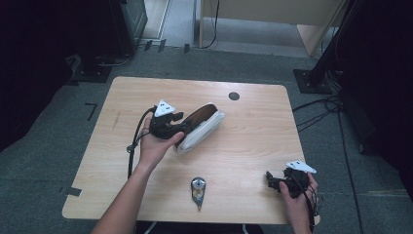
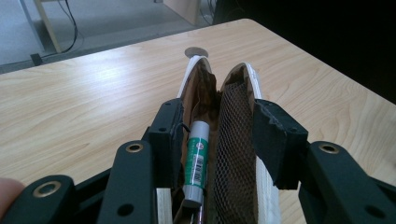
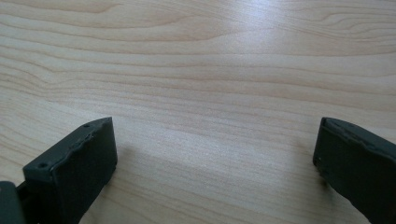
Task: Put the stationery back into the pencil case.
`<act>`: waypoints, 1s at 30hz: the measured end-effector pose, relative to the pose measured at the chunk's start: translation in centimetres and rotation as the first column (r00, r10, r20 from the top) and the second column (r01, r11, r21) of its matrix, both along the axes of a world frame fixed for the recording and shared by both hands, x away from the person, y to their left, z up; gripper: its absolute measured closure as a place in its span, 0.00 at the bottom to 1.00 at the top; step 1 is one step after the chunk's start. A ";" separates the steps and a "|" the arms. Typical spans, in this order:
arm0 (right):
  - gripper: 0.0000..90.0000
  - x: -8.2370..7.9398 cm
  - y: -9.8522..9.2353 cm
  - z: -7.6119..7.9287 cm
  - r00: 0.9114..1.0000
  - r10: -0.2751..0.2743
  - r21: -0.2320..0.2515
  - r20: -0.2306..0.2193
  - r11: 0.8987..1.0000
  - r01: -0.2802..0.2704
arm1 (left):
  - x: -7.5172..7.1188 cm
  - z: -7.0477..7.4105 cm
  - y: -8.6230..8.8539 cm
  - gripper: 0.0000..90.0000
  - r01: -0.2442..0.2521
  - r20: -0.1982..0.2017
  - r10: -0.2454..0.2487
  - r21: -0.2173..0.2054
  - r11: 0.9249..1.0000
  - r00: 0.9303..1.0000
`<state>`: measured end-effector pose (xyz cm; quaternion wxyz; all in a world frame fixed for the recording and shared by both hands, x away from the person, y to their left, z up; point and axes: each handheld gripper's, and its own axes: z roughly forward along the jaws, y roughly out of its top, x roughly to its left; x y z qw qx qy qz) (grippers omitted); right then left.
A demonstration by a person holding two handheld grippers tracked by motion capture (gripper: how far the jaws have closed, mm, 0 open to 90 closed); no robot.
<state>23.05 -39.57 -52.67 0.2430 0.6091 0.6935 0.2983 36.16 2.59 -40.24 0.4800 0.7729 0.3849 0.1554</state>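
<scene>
Wooden table (image 1: 253,131): we log an open pencil case (image 1: 202,127) straddled by our left gripper (image 2: 217,140), jaws apart; right gripper (image 3: 215,154) wide, holding nothing.

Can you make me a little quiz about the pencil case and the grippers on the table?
1. True or false: the pencil case is zipped shut.
2. What lies inside the case? A) scissors B) a green and grey tube C) a ball
3. Which gripper has bare wood between its jaws?

Key:
1. False, it gapes open, showing a mesh pocket.
2. B
3. The right gripper, open above the table; the left gripper straddles the case.
</scene>
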 end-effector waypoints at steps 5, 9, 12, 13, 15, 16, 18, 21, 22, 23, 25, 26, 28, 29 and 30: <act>0.00 0.0 0.1 0.0 1.000 -0.001 0.001 -0.002 1.000 0.001 | -0.8 -0.3 1.0 0.61 -0.003 -0.009 0.002 -0.031 1.000 1.000; 0.00 -0.3 0.5 0.0 1.000 0.020 -0.003 0.001 1.000 -0.020 | -1.5 -0.7 2.1 0.62 -0.017 -0.019 0.016 -0.044 0.999 1.000; 0.00 -0.3 1.1 0.0 1.000 0.017 -0.001 0.000 1.000 -0.017 | -2.1 -0.9 2.9 0.62 -0.023 -0.020 0.022 -0.051 0.998 1.000; 0.00 -0.3 1.2 0.0 1.000 0.017 -0.001 0.001 1.000 -0.017 | -2.3 -1.0 3.0 0.62 -0.023 -0.021 0.021 -0.051 0.998 1.000; 0.08 -0.6 1.4 0.1 1.000 0.012 0.000 0.015 1.000 -0.012 | -2.7 -1.2 3.4 0.62 -0.022 -0.022 0.021 -0.049 0.999 1.000; 0.17 -0.8 1.5 0.2 0.999 0.022 0.005 0.029 1.000 -0.022 | -2.8 -1.3 3.5 0.62 -0.022 -0.024 0.021 -0.050 0.999 0.999; 0.26 -1.2 1.8 0.3 0.998 0.045 0.004 0.044 0.999 -0.045 | -3.3 -1.6 3.8 0.62 -0.020 -0.026 0.018 -0.048 0.999 0.999; 0.28 -1.5 2.6 0.6 0.995 0.079 0.020 0.054 0.997 -0.081 | -4.0 -2.0 4.3 0.62 -0.019 -0.029 0.018 -0.051 0.999 0.999; 0.29 -1.6 2.9 0.8 0.992 0.105 0.035 0.069 0.994 -0.108 | -4.2 -2.1 4.4 0.62 -0.019 -0.028 0.017 -0.053 0.998 0.999; 0.30 -1.7 3.3 1.0 0.988 0.126 0.046 0.084 0.990 -0.131 | -4.5 -2.2 4.5 0.62 -0.020 -0.032 0.018 -0.056 0.998 0.999; 0.33 -2.0 4.0 1.4 0.981 0.159 0.057 0.109 0.985 -0.166 | -4.9 -2.6 4.6 0.62 -0.021 -0.035 0.019 -0.053 0.998 0.999; 0.33 -2.0 4.4 1.6 0.979 0.168 0.067 0.116 0.982 -0.176 | -5.1 -2.9 4.6 0.62 -0.021 -0.039 0.019 -0.051 0.998 0.999; 0.33 -2.2 5.3 1.7 0.973 0.190 0.094 0.128 0.975 -0.203 | -5.6 -3.4 4.6 0.62 -0.023 -0.041 0.021 -0.037 0.999 0.999; 0.33 -2.3 5.7 1.7 0.970 0.207 0.098 0.128 0.971 -0.220 | -5.8 -3.7 4.7 0.62 -0.022 -0.045 0.020 -0.040 0.999 0.999; 0.33 -2.3 6.2 1.7 0.966 0.226 0.095 0.130 0.966 -0.239 | -6.0 -3.9 4.8 0.62 -0.024 -0.049 0.021 -0.047 0.999 0.999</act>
